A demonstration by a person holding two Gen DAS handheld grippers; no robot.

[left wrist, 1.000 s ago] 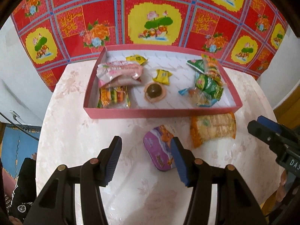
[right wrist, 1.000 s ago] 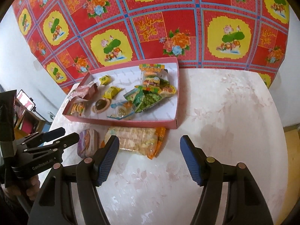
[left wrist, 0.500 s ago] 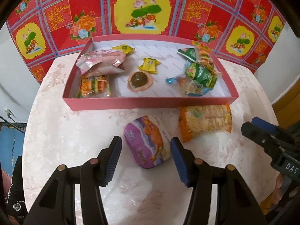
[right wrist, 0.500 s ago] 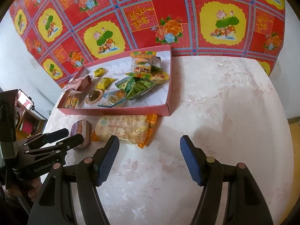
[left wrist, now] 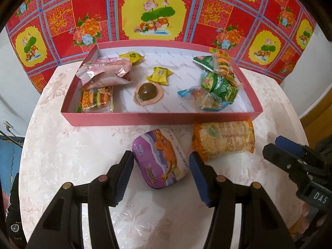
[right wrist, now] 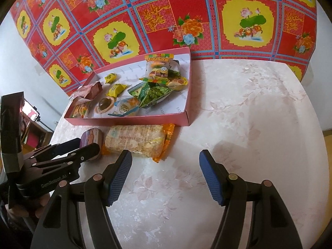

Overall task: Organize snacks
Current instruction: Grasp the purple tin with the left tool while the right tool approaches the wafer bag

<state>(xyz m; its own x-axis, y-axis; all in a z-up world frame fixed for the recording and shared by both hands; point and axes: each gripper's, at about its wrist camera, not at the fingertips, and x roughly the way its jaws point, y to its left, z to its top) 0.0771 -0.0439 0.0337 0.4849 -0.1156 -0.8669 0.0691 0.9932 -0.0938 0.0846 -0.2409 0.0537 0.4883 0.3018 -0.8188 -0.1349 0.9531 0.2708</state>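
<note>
Red-and-yellow flowered cloth hangs behind a pale, floral-patterned surface (left wrist: 62, 149) with rounded edges. On it sits a shallow pink tray (left wrist: 161, 119) holding wrapped snacks: pink packets at its left end, yellow candies and a round brown sweet in the middle, green packets at its right end.

Just in front of the tray's near wall lie two loose things: a purple tin (left wrist: 160, 157) and, to its right, an orange-edged cracker packet (left wrist: 224, 139) (the two are close, but whether they touch I cannot tell).

The left hand-held gripper (left wrist: 160, 166) tilts steeply down at the tin, its blue pads standing apart on either side of it, not pressing; the tin rests flat on the surface. The right hand-held gripper (right wrist: 165, 172) also angles down, its jaws apart with only bare surface between them, its left pad near the cracker packet's near edge.

Open surface spreads wide to the right of the tray and packet, out to the curved rim. On the left, bare surface also lies between the tin and the edge.
</note>
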